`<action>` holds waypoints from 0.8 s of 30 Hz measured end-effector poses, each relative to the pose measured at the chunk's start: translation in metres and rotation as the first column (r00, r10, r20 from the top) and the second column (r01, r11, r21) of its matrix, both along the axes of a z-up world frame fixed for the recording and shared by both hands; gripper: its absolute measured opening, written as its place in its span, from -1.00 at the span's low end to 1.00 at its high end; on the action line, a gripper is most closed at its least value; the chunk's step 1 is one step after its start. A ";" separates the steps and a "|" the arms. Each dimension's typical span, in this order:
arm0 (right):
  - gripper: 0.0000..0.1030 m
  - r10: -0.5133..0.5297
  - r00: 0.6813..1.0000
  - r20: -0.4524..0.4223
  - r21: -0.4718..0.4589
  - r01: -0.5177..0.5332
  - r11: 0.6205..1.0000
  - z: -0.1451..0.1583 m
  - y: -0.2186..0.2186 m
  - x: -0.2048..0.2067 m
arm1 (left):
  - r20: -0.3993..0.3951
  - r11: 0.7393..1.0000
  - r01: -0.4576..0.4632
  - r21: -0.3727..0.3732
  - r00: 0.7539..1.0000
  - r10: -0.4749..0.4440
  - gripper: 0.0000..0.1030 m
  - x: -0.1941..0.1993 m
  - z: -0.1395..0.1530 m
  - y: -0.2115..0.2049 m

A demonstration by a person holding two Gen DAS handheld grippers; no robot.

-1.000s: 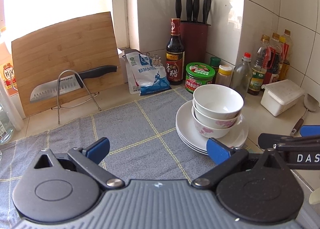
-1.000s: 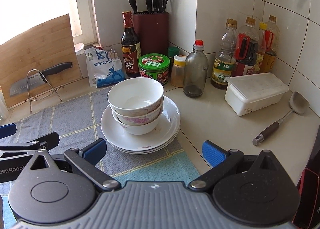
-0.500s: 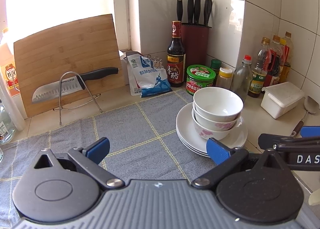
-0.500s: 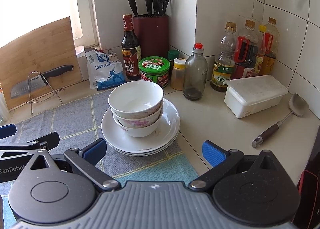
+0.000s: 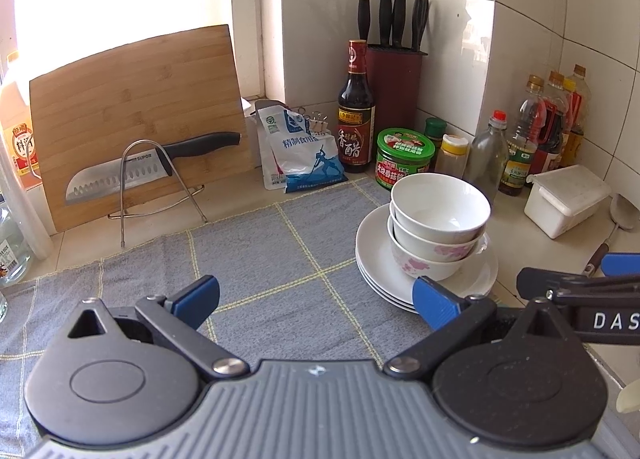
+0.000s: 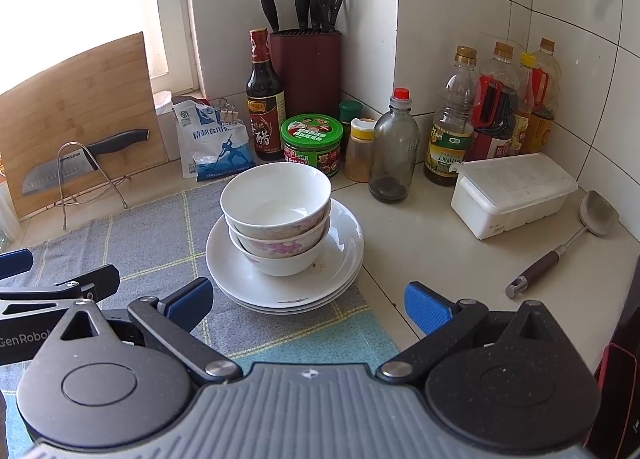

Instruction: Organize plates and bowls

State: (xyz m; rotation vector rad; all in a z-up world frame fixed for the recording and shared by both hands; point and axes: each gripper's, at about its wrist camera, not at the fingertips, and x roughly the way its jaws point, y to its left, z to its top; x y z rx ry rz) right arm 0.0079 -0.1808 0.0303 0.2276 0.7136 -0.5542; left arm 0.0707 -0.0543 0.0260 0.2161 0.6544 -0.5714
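Observation:
Three white bowls [image 6: 276, 203] with pink flowers are nested on a stack of white plates [image 6: 344, 255], at the right edge of a grey checked cloth [image 5: 256, 259]. The same bowls [image 5: 440, 207] and plates [image 5: 372, 251] show in the left wrist view. My left gripper [image 5: 316, 299] is open and empty, above the cloth and left of the stack. My right gripper [image 6: 306, 305] is open and empty, just in front of the plates. Each gripper shows at the edge of the other's view.
A cutting board [image 5: 132, 111] and a knife on a wire rack [image 5: 132, 175] stand at the back left. A salt bag [image 6: 212, 143], vinegar bottle [image 6: 264, 99], knife block [image 6: 306, 71], jars and oil bottles [image 6: 496, 107] line the wall. A white box [image 6: 512, 191] and ladle [image 6: 560, 243] lie at the right.
Both grippers have drawn back slightly from the stack, which sits a little lower and farther in both views. Both stay open and empty.

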 end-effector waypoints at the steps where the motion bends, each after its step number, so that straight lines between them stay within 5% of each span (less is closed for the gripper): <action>1: 1.00 0.000 1.000 0.002 -0.002 0.000 1.000 0.000 0.000 0.000 | 0.000 1.000 0.000 -0.001 1.000 0.000 0.98 0.000 0.000 0.000; 24: 1.00 -0.001 1.000 0.004 -0.007 0.001 1.000 0.000 0.000 0.002 | -0.007 1.000 0.003 -0.003 1.000 -0.003 0.98 0.004 0.000 0.001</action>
